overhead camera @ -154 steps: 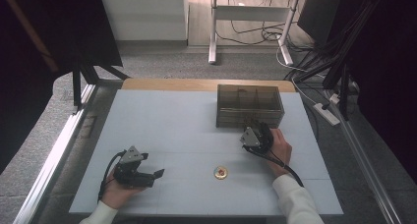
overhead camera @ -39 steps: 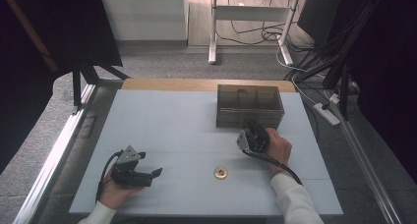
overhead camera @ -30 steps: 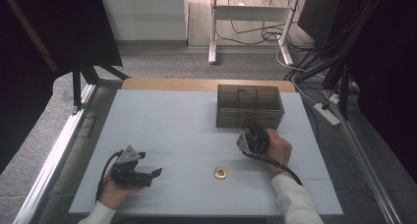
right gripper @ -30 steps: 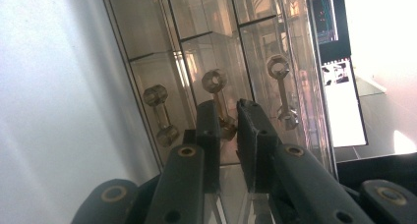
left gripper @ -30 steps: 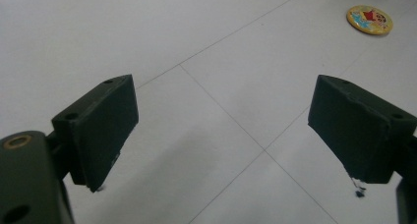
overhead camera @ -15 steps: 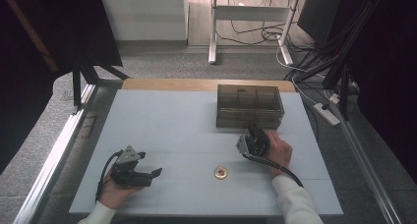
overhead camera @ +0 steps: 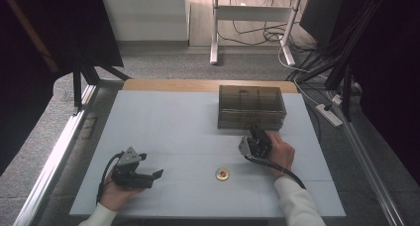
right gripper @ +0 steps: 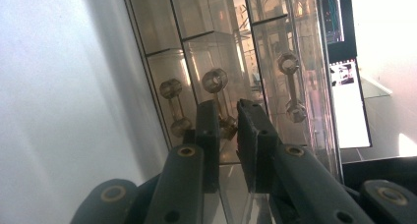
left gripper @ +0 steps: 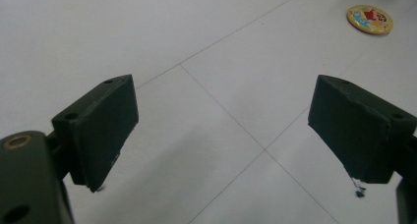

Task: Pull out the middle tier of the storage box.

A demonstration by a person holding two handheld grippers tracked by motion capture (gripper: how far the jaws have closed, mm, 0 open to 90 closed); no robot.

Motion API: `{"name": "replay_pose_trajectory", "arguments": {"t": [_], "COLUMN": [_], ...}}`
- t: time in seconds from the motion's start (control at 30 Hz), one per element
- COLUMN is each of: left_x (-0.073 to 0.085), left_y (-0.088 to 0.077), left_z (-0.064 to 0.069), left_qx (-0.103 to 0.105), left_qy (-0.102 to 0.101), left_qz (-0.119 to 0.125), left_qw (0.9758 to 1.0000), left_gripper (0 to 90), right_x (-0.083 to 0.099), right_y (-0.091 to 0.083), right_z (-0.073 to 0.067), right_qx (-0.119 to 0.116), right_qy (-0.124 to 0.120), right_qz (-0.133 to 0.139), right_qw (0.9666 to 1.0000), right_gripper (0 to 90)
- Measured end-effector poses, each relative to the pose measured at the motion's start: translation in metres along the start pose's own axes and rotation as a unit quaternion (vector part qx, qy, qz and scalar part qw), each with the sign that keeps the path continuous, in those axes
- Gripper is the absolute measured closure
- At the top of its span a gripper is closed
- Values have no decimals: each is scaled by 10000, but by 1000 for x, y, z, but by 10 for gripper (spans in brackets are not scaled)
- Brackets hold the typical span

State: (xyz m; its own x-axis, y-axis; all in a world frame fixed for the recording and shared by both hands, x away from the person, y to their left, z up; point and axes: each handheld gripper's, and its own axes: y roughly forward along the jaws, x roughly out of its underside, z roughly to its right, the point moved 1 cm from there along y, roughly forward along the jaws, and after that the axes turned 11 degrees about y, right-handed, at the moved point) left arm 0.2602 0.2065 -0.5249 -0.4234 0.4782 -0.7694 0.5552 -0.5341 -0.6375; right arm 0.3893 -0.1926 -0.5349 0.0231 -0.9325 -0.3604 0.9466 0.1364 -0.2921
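Over on the right half of the table (overhead camera: 163, 122), the right gripper (overhead camera: 258, 135) sits in the person's right hand (overhead camera: 281, 150), its nose pointed at the front face of the smoky, see-through drawer box (overhead camera: 251, 107). Switch to the right gripper view and we get the detail: the two black jaws stand close together, a narrow slot between them, and one of the box's little drawer handles (right gripper: 221, 103) runs right down into that slot. Its upper knob sits just above the jaw tips, and the lower end is tucked between the pads. Whether the pads are truly pinching it or just flanking it, I cannot tell from this angle. Two more handles of the same kind show on the drawers either side, one to the left (right gripper: 175, 107) and one to the right (right gripper: 291, 86), both untouched.

Down at the near left corner, the left gripper (overhead camera: 156, 175) lies low in the left hand (overhead camera: 115, 194), aimed across the table toward the middle. The left gripper view shows its jaws spread wide, nothing between them but bare white tabletop and its thin seam lines.

Between the two hands, alone on the surface, rests a small round gold badge (overhead camera: 222, 174) with a red mark on it, well apart from both grippers and well clear of the box.
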Motion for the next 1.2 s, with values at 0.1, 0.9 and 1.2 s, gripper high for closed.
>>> {"name": "replay_pose_trajectory", "arguments": {"t": [0.1,0.9,1.2], "left_x": [0,-4,-6], "left_y": [0,4,6], "left_z": [0,-2,-3], "left_qx": [-5,10,29], "left_qy": [-3,35,25], "left_qz": [9,42,72], "left_qw": [10000,10000,10000], "left_gripper": [108,108,108], "right_x": [0,-2,4], "right_y": [0,-14,-18], "right_z": [0,14,24], "right_qx": [-7,-1285,-2114], "right_qy": [13,1853,2825], "right_qz": [1,144,31], "right_qw": [10000,9741,9357], "right_gripper": [793,365,295]}}
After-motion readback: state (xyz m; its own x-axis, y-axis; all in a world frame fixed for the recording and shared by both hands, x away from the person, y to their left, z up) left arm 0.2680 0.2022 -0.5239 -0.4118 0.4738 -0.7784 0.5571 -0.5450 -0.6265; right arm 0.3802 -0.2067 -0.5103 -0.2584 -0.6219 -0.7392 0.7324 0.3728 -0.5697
